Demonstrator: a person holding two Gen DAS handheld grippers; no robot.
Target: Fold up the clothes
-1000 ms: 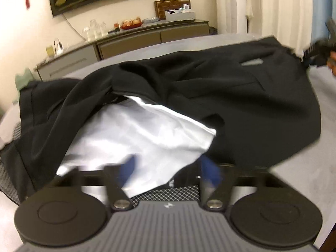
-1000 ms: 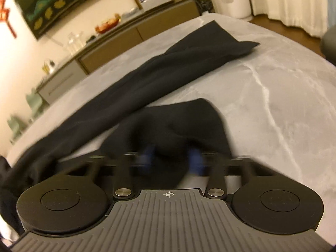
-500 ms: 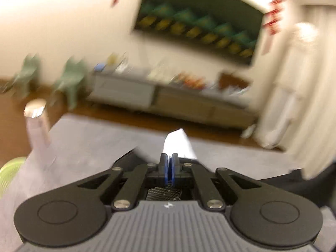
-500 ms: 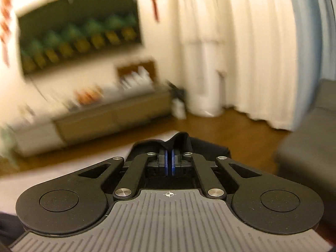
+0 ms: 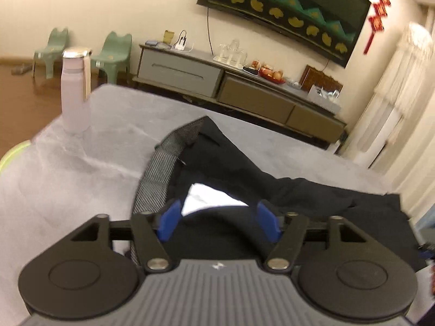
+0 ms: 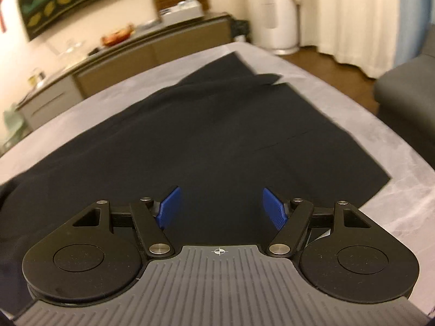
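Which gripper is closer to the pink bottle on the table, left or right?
Left. The left gripper sees the pink bottle standing ahead, left of the dark garment; the right gripper view does not show it.

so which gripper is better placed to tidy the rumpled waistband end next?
Left, probably. The left gripper hangs open right over the bunched waistband and white lining. The right gripper, also open, sits over cloth already lying flat on the table.
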